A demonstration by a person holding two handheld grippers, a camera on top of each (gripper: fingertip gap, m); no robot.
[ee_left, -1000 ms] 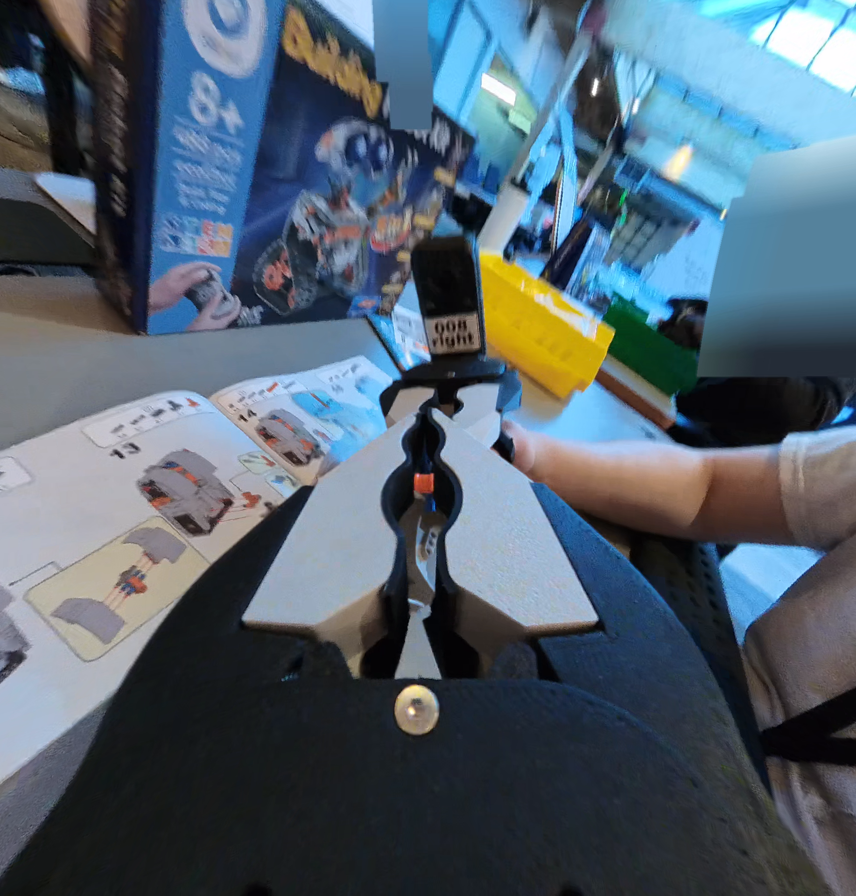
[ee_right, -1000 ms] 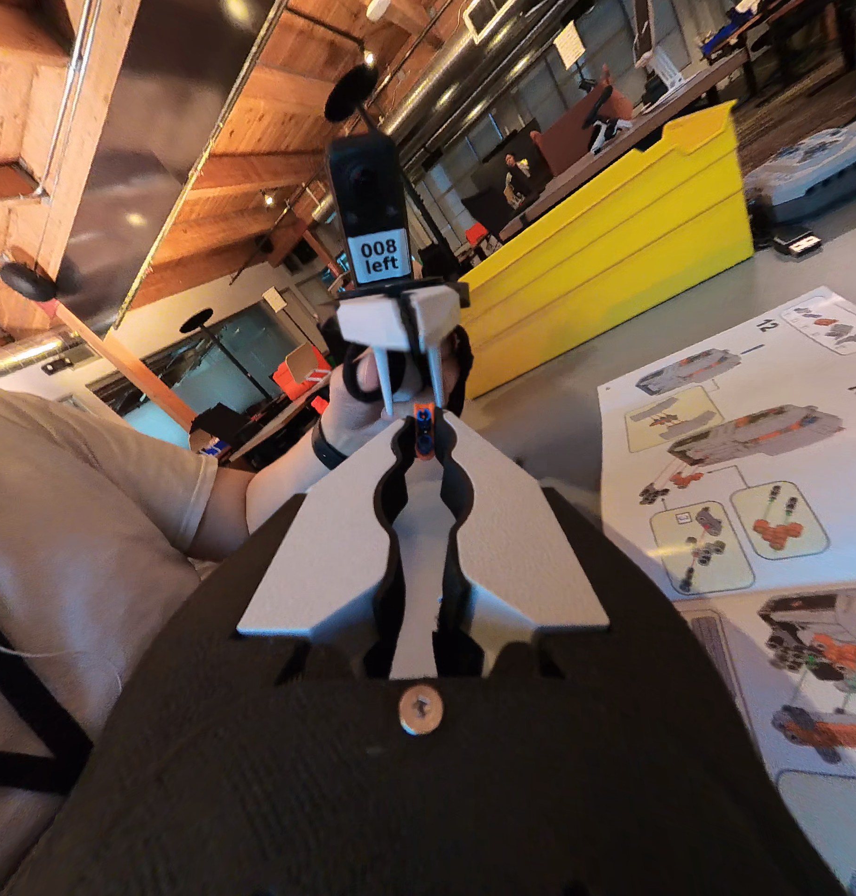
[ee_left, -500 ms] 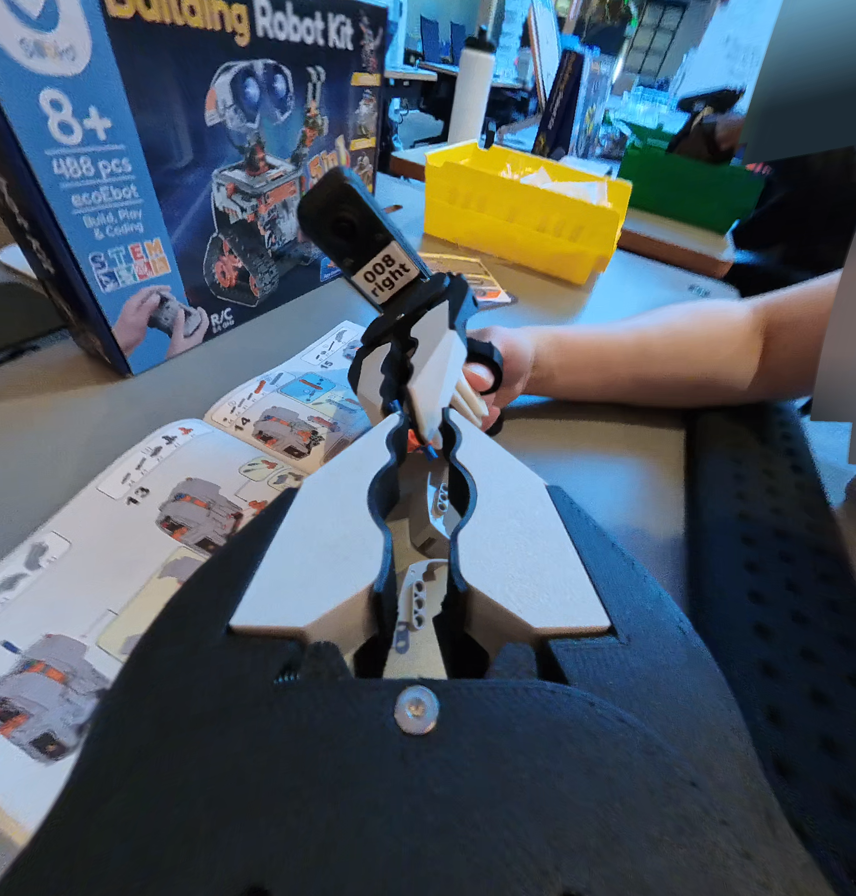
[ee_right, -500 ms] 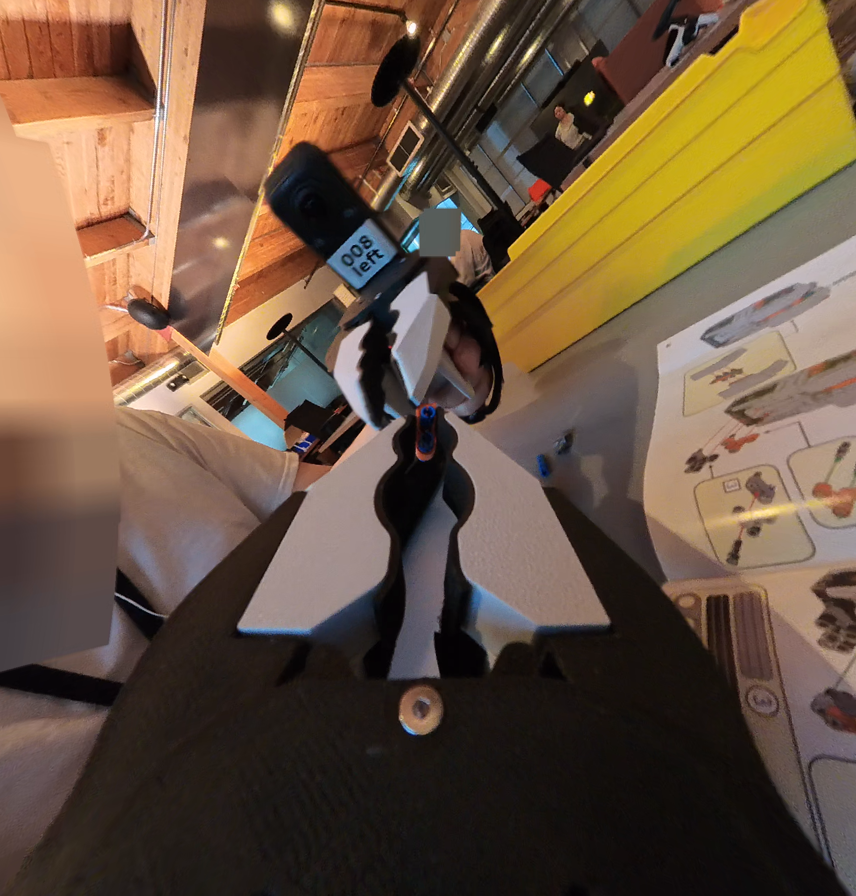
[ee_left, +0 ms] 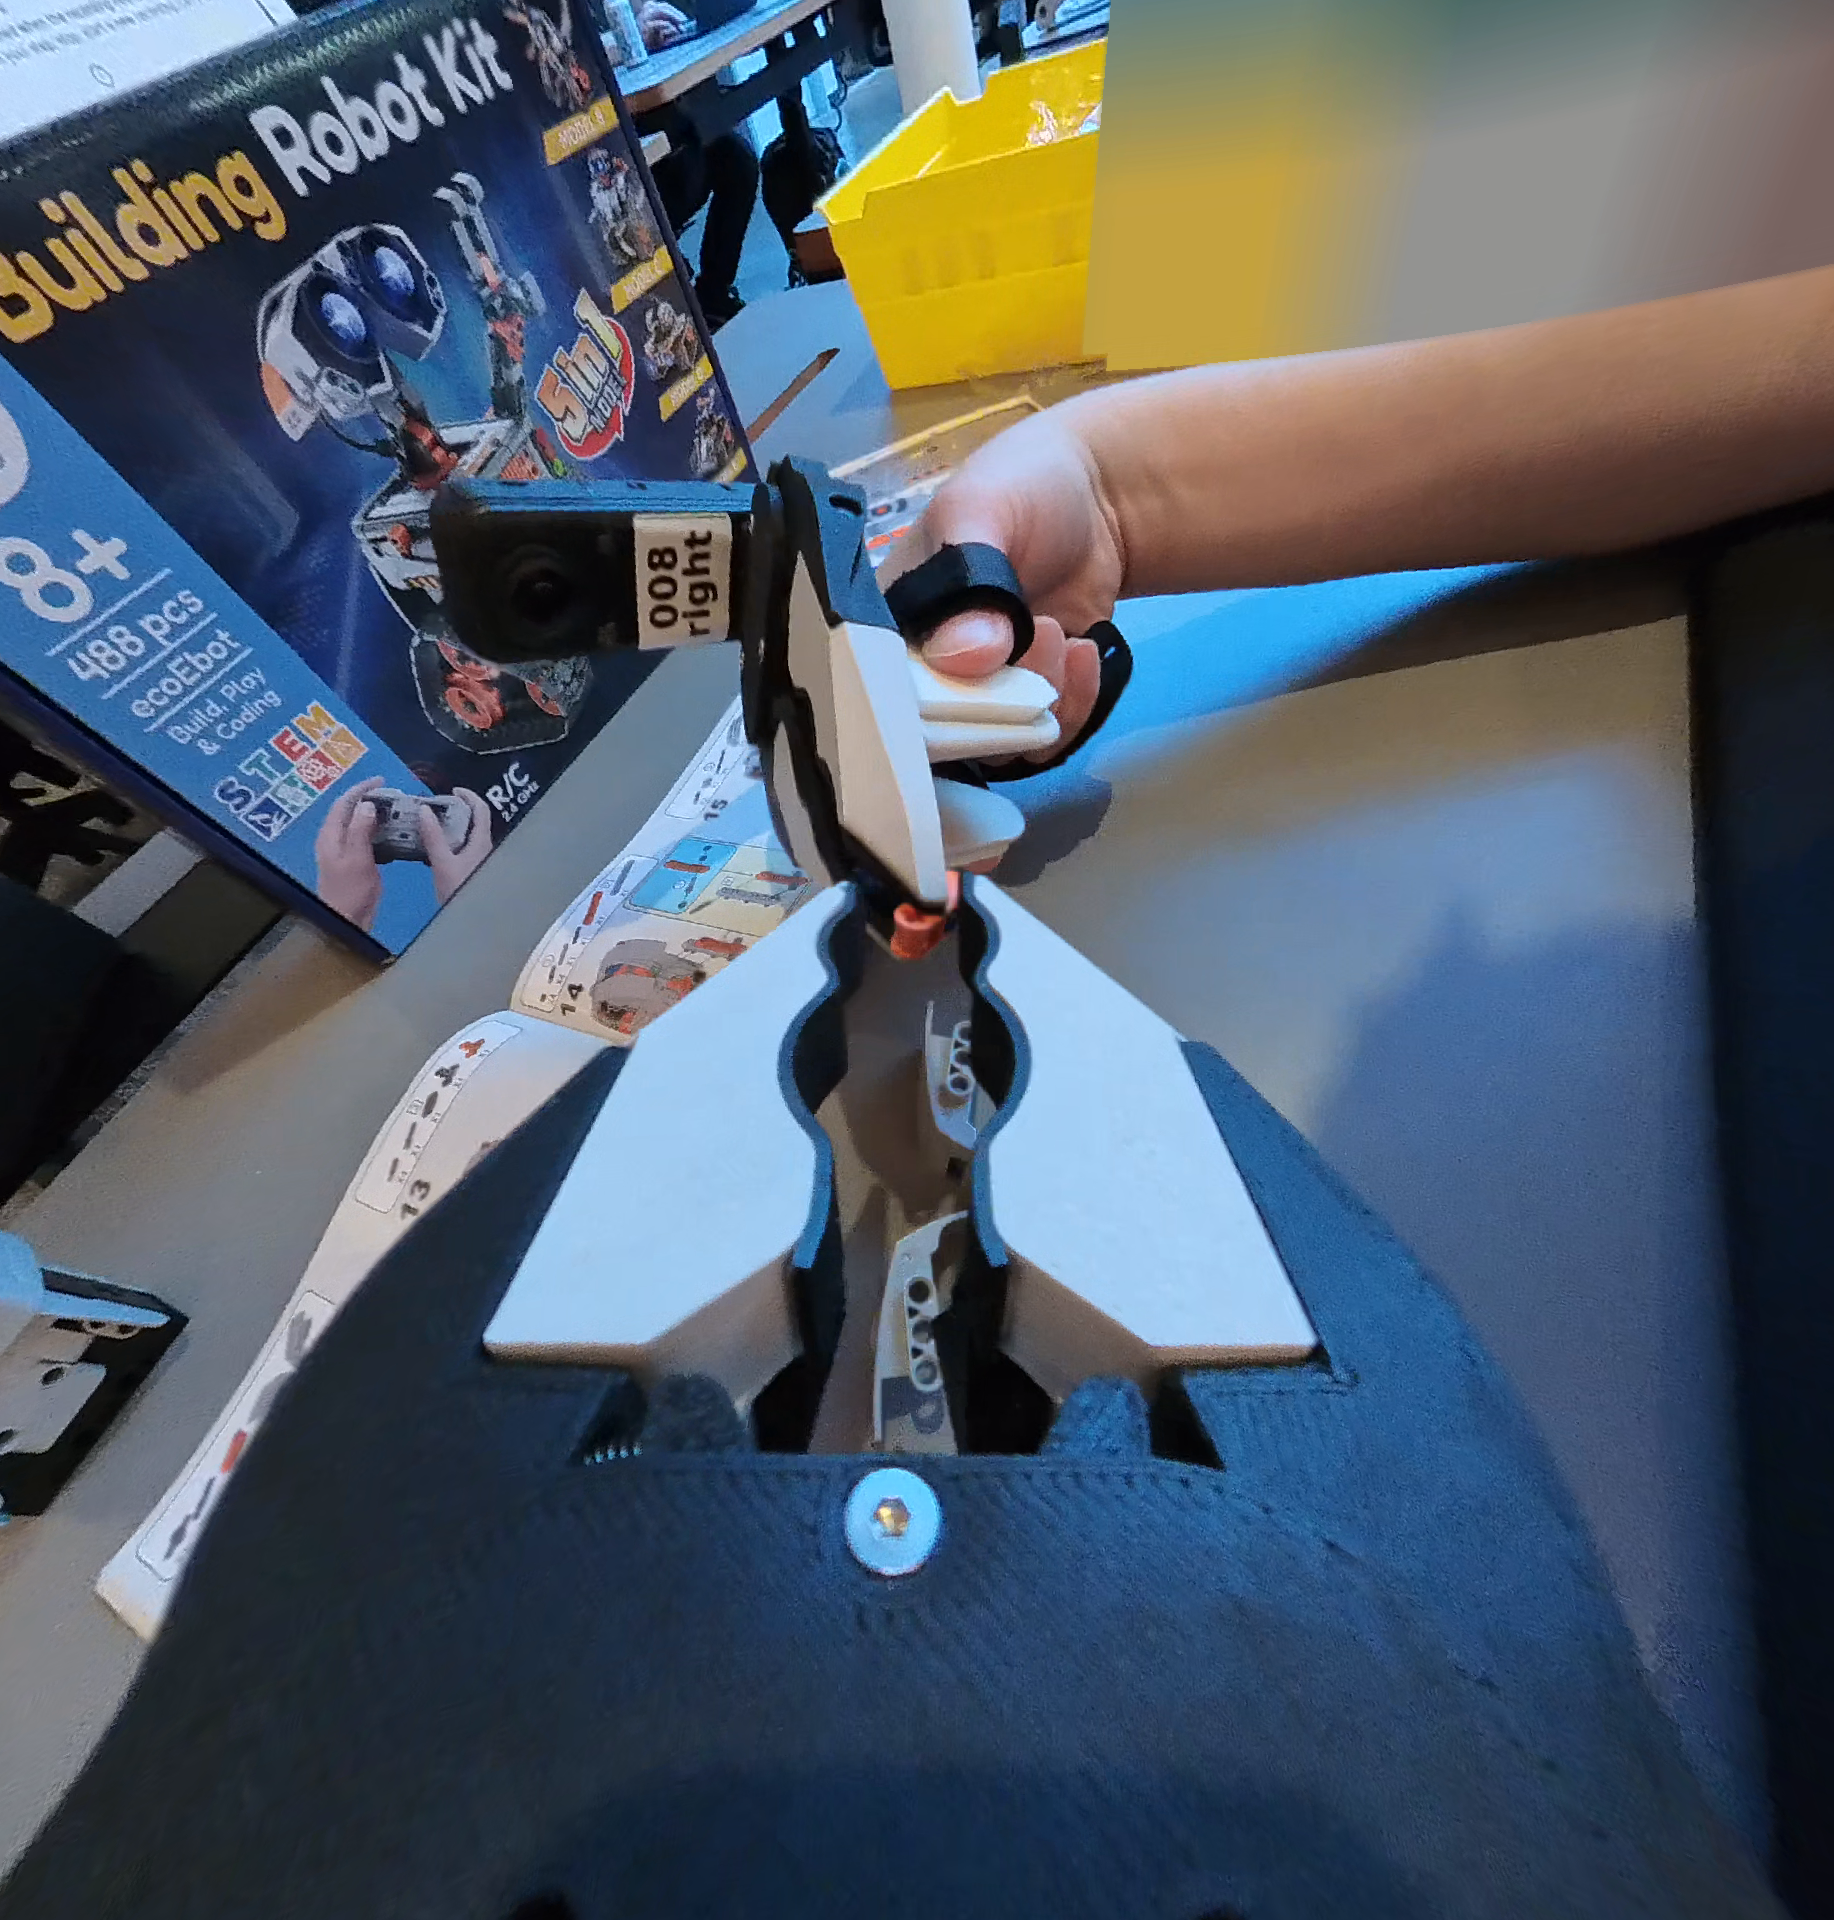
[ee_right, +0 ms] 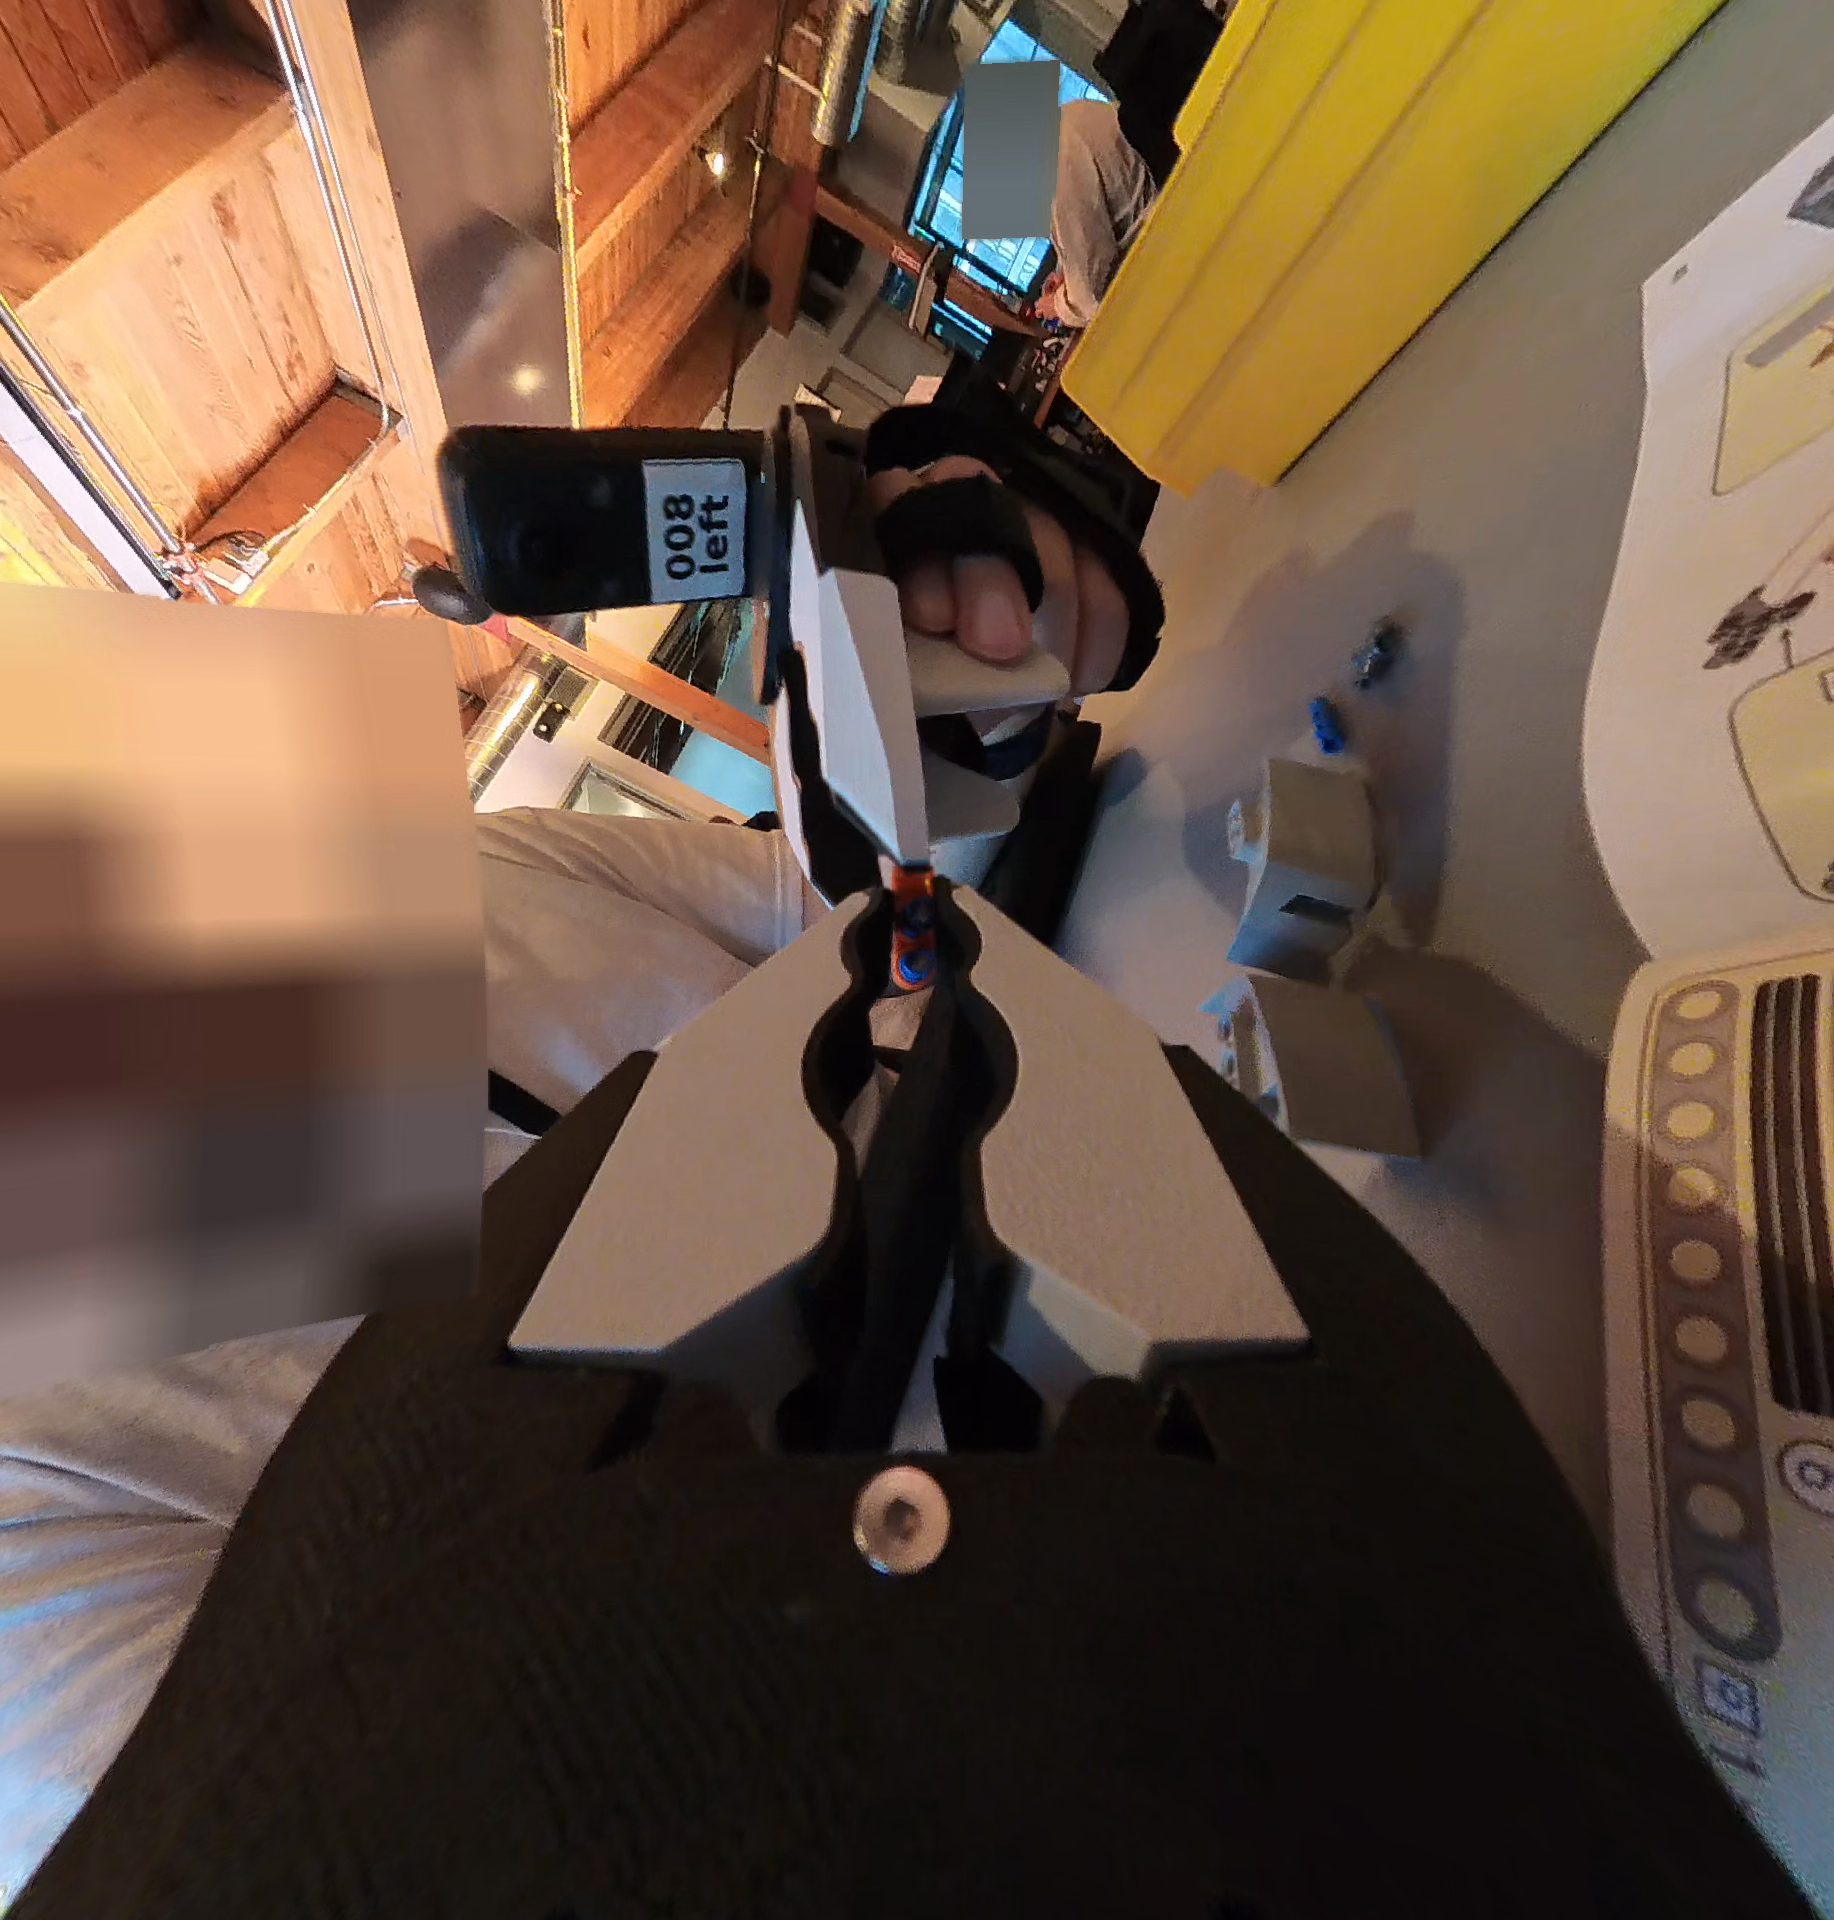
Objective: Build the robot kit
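Observation:
My left gripper (ee_left: 908,914) is shut on a white holed beam (ee_left: 954,1060) that shows in the gap between its fingers, with a small orange piece (ee_left: 911,930) at its tips. My right gripper (ee_right: 908,920) is shut on an orange and blue pin (ee_right: 908,951). The two grippers meet tip to tip above the table, each turned about a quarter turn to the other. The right gripper (ee_left: 928,883) faces me in the left wrist view, and the left gripper (ee_right: 908,860) faces me in the right wrist view. A hand holds each one.
A blue kit box (ee_left: 269,416) stands at the back left, with an open instruction booklet (ee_left: 622,956) on the grey table (ee_left: 1412,987). A yellow bin (ee_left: 975,239) is behind. Grey blocks (ee_right: 1308,862) and small blue pieces (ee_right: 1328,722) lie by the booklet (ee_right: 1775,1143). My left and right fingertips are right by each other.
Both grippers have rolled about a quarter turn against each other while staying tip to tip. The left wrist view now looks lower, at the table. Both stay shut.

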